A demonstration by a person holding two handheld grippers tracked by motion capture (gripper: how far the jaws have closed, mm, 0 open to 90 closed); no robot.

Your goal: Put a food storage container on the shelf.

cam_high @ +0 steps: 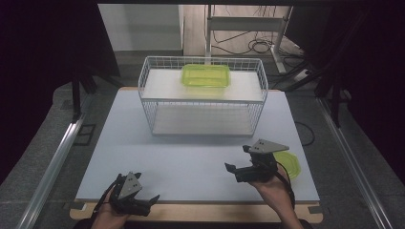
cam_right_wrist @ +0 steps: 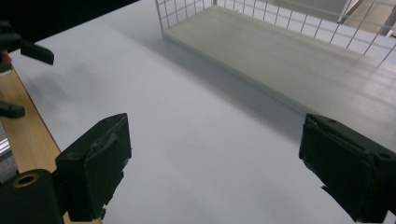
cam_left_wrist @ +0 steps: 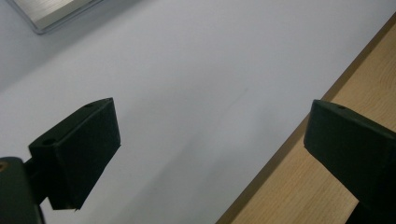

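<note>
A translucent green container (cam_high: 205, 75) sits on the top shelf of a white wire rack (cam_high: 153, 102) at the back of the table. A green lid (cam_high: 292, 165) lies flat near the table's right edge, just behind my right hand. My right gripper (cam_high: 237, 158) hovers low over the table left of the lid, open, with nothing between its jaws (cam_right_wrist: 215, 163). My left gripper (cam_high: 145, 186) rests at the table's front left edge, also open and empty (cam_left_wrist: 210, 154). In the right gripper view the left gripper (cam_right_wrist: 28, 49) appears at the far upper left.
The white tabletop (cam_high: 191, 157) lies on a wooden board whose edge (cam_left_wrist: 327, 186) runs under the left gripper. The rack's lower shelf (cam_right_wrist: 280, 56) holds nothing. Metal rails (cam_high: 57, 162) flank the table, and cables and a stand (cam_high: 248, 28) lie on the floor behind.
</note>
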